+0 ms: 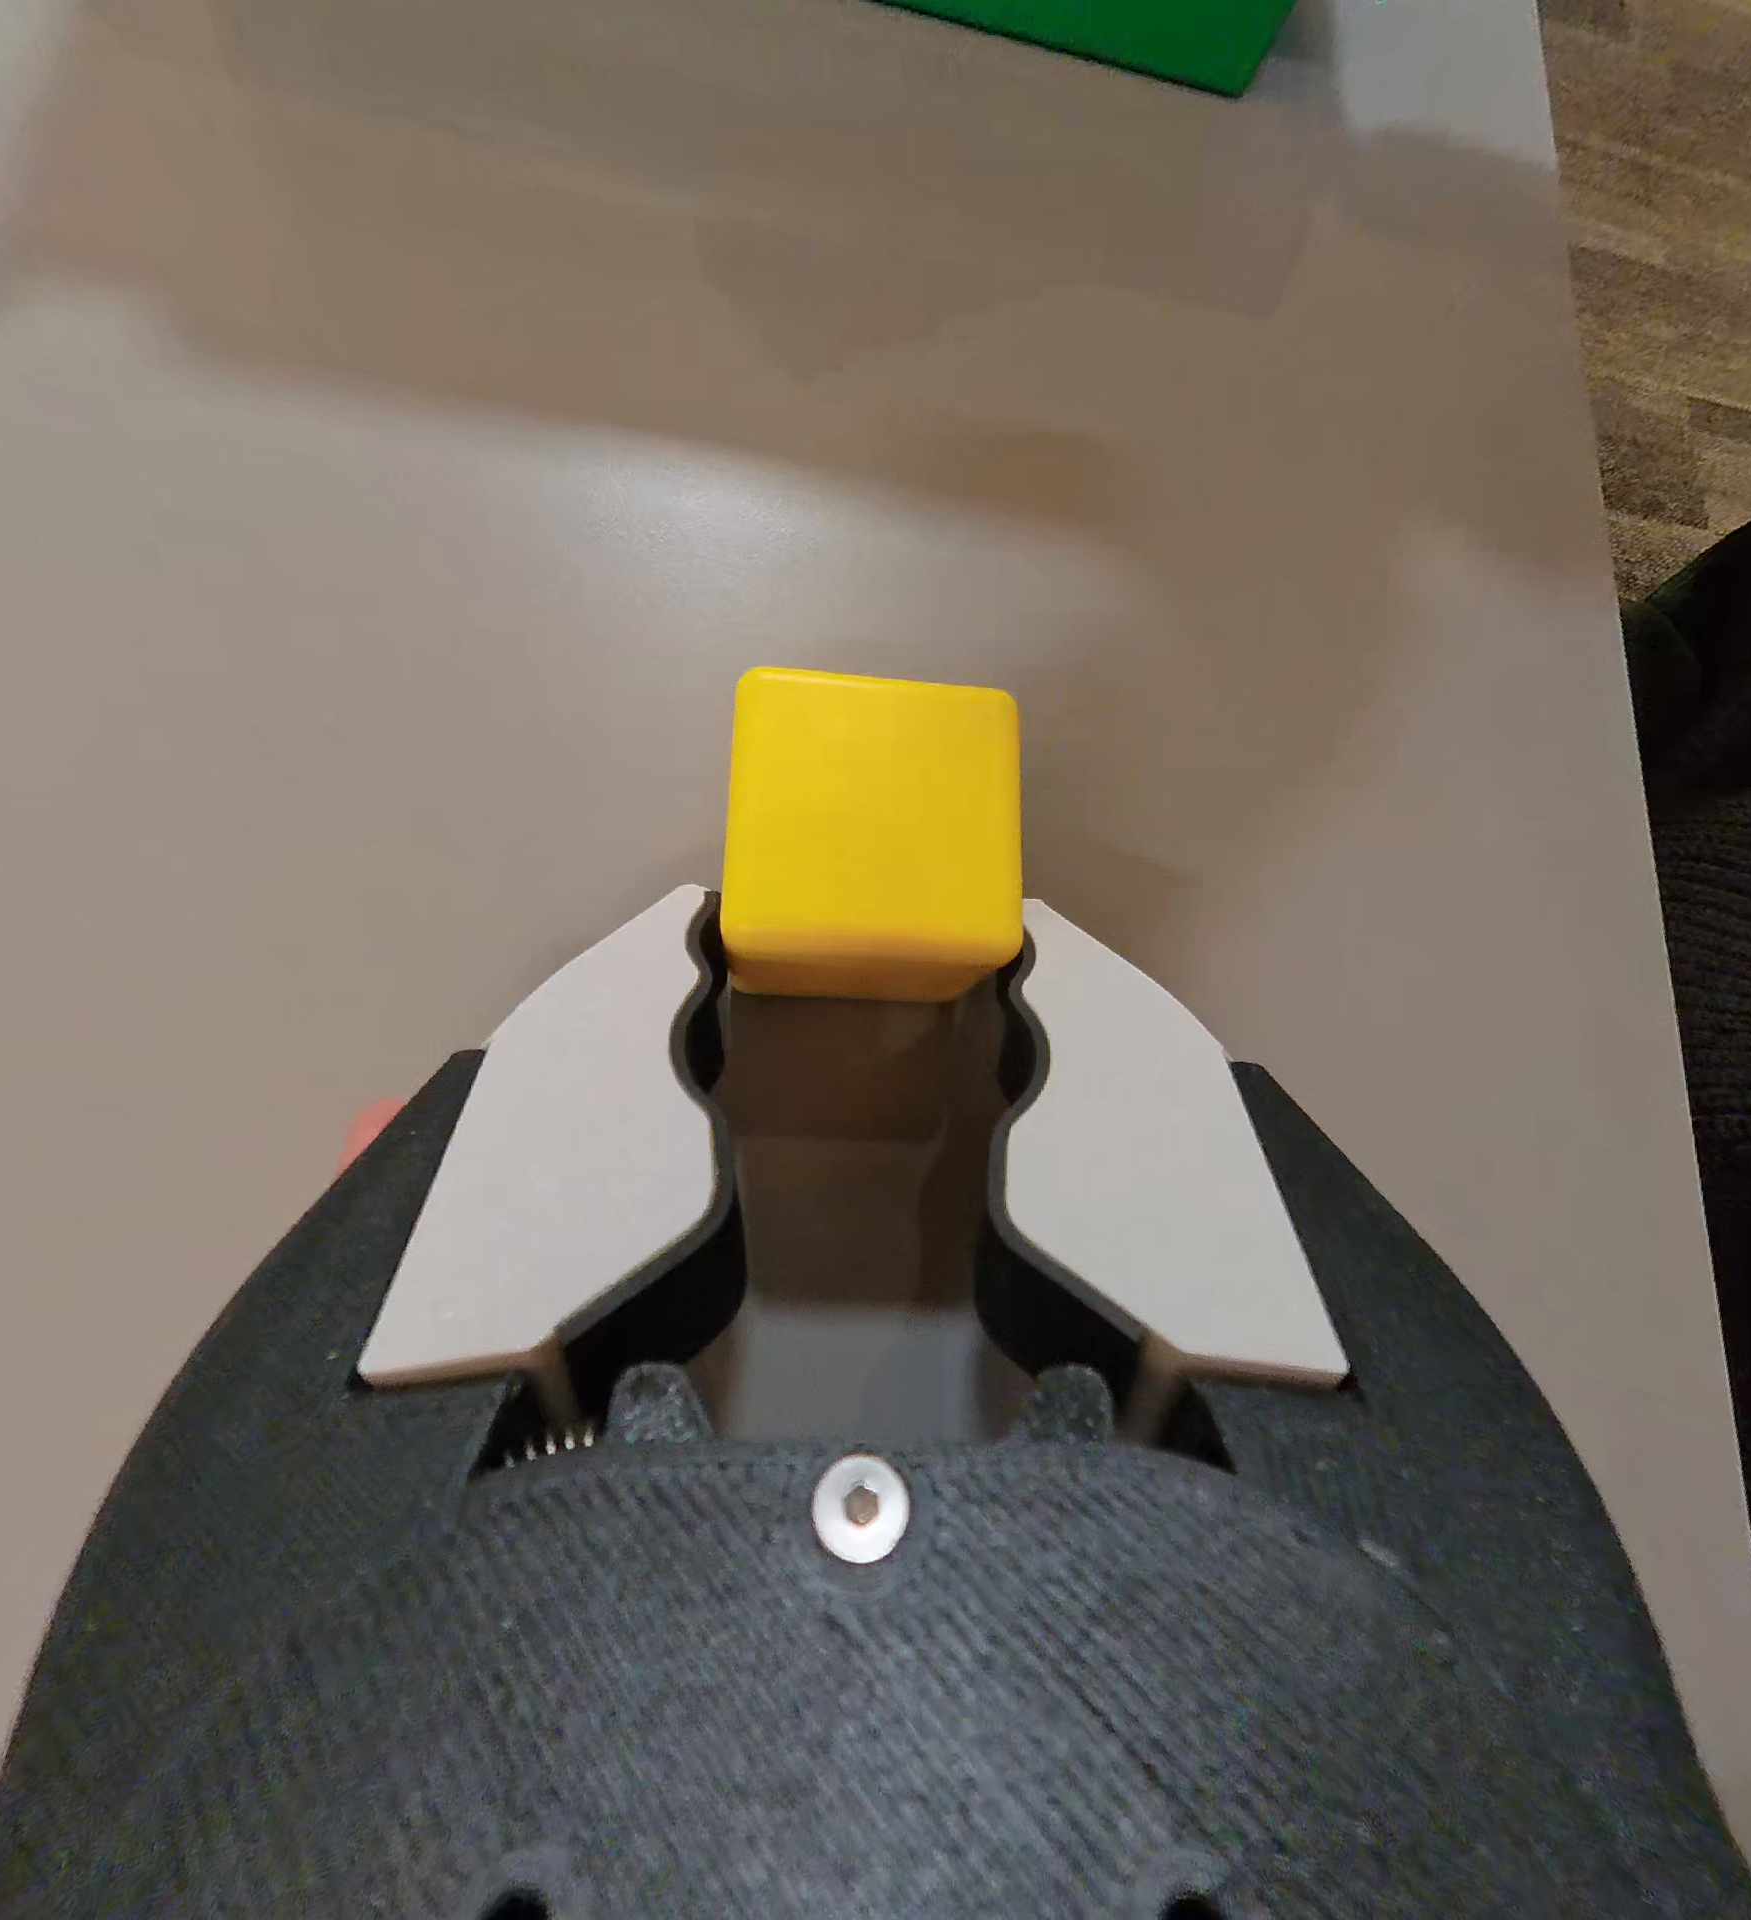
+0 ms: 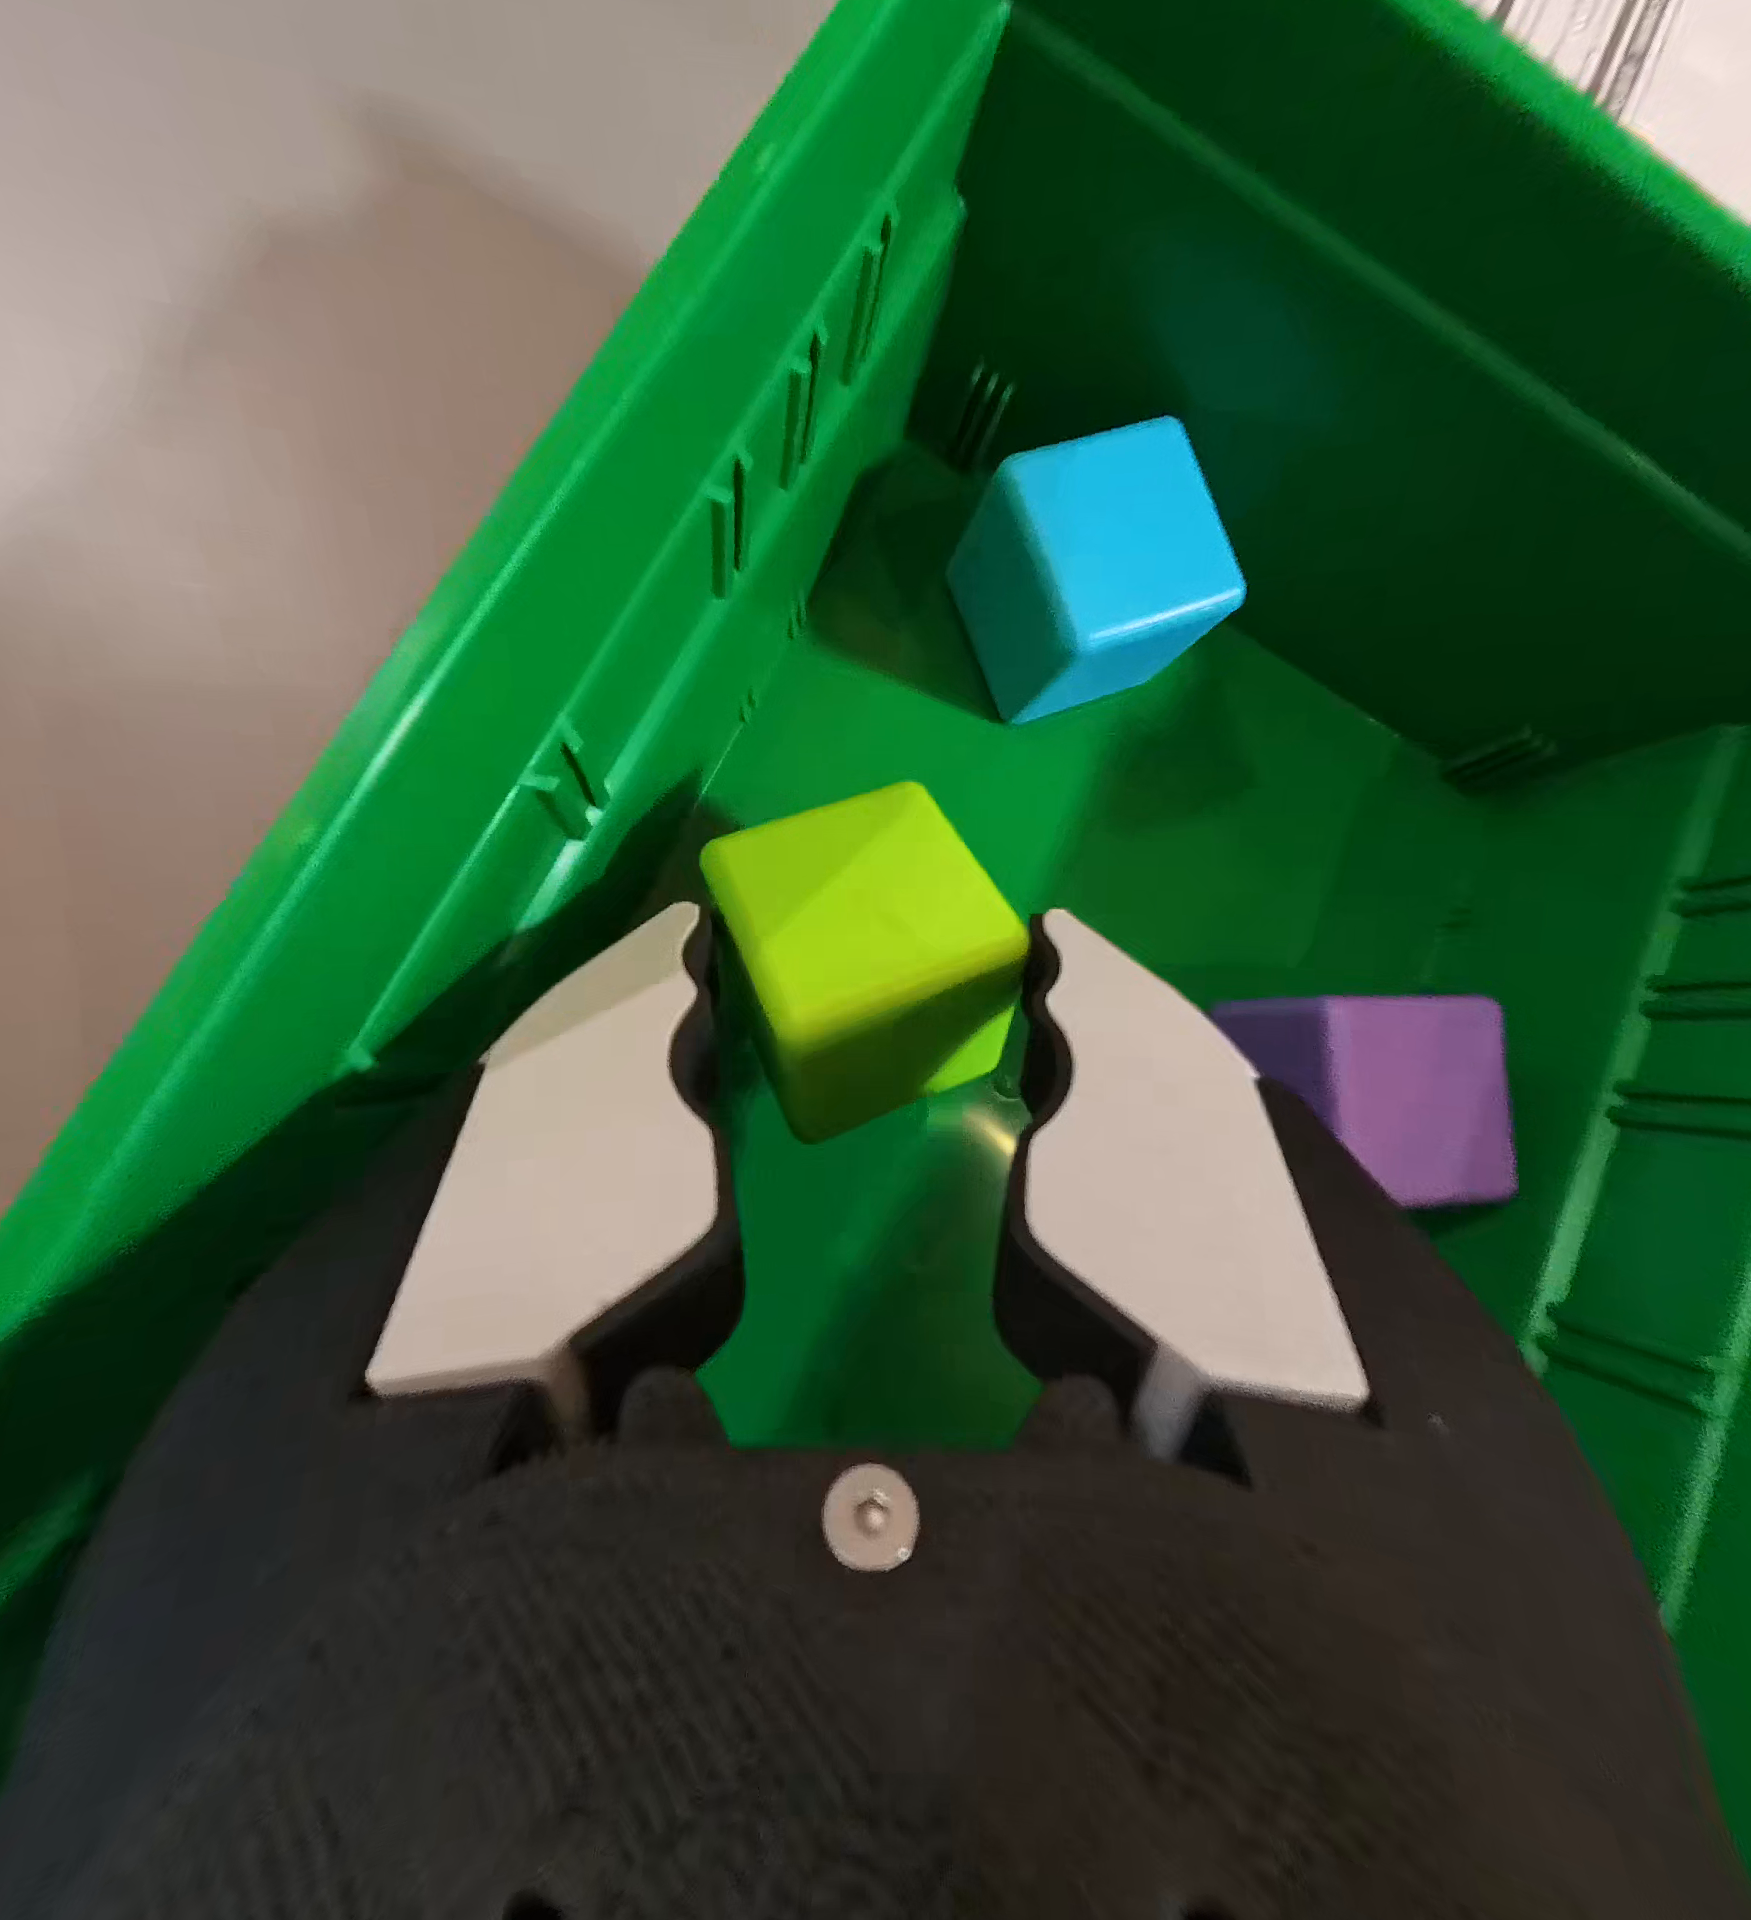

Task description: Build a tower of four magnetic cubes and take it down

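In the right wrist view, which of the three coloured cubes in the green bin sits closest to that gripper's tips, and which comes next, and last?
1. Lime green cube: clamped between the right gripper fingertips.
2. Purple cube: just right of the right finger, on the green bin floor.
3. Blue cube: farthest, ahead near the bin's back corner.

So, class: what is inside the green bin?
Inside the green bin: a blue cube, a purple cube, and a lime cube between the right gripper's fingers. The gripper body hides the nearest floor.

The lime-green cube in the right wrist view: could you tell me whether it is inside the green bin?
Inside. The lime-green cube, gripped by the right tongs, is within the green bin walls.
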Tool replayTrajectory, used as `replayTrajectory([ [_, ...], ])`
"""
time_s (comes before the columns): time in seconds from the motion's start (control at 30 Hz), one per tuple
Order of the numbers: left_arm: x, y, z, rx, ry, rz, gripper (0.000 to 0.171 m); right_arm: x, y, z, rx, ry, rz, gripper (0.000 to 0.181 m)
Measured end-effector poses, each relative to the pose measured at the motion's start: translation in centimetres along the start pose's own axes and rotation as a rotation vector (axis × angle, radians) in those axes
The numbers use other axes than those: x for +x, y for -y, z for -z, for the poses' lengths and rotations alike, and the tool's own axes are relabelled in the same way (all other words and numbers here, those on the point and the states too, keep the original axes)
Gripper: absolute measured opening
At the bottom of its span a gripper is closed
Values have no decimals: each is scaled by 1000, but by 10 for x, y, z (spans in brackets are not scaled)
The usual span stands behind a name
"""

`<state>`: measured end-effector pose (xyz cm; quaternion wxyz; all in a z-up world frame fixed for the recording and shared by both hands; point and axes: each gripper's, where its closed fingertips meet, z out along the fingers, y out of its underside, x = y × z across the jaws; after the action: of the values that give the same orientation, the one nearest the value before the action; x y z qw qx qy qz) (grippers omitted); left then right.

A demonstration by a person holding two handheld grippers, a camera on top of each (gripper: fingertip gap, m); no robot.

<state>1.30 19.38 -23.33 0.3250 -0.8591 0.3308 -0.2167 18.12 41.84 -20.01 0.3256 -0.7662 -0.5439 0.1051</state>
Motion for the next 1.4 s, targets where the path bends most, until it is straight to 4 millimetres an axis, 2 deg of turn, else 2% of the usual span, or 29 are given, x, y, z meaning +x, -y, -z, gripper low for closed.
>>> replayTrajectory([
  [0.17,0,-1,0,-5,1,-1,50,-3,-3,-7,-11,-5,25,55],
  [0.37,0,-1,-1,-6,-1,1,50,5,1,7,9,-56,55,62],
  [0.47,0,-1,-1,-7,0,0,50,14,8,24,29,-96,63,66],
  [0.57,0,-1,-1,-8,4,-2,50,12,42,59,174,-102,49,65],
  [0.63,-1,-1,-1,-9,4,-2,50,-9,75,86,336,-23,18,65],
  [0.7,-1,-1,-1,-9,3,-2,50,-43,106,108,474,94,3,68],
  [0.8,-2,-1,-1,-11,15,-1,51,-106,135,118,568,255,32,75],
  [0.9,-1,-1,0,-7,14,12,58,-172,143,102,551,377,103,80],
  [0.97,-1,-1,1,2,8,26,61,-205,137,80,496,391,188,83],
  [1.0,-1,-1,1,7,2,34,61,-215,133,68,464,379,232,84],
  [1.07,0,0,3,16,-14,44,63,-230,125,49,421,373,286,84],
  [1.2,3,-2,4,16,-36,37,67,-255,110,23,373,458,293,84],
  [1.3,1,-4,5,14,-13,45,66,-254,95,5,298,436,367,82],
  [1.4,-1,-4,7,23,4,68,66,-255,88,-1,274,429,423,78],
])
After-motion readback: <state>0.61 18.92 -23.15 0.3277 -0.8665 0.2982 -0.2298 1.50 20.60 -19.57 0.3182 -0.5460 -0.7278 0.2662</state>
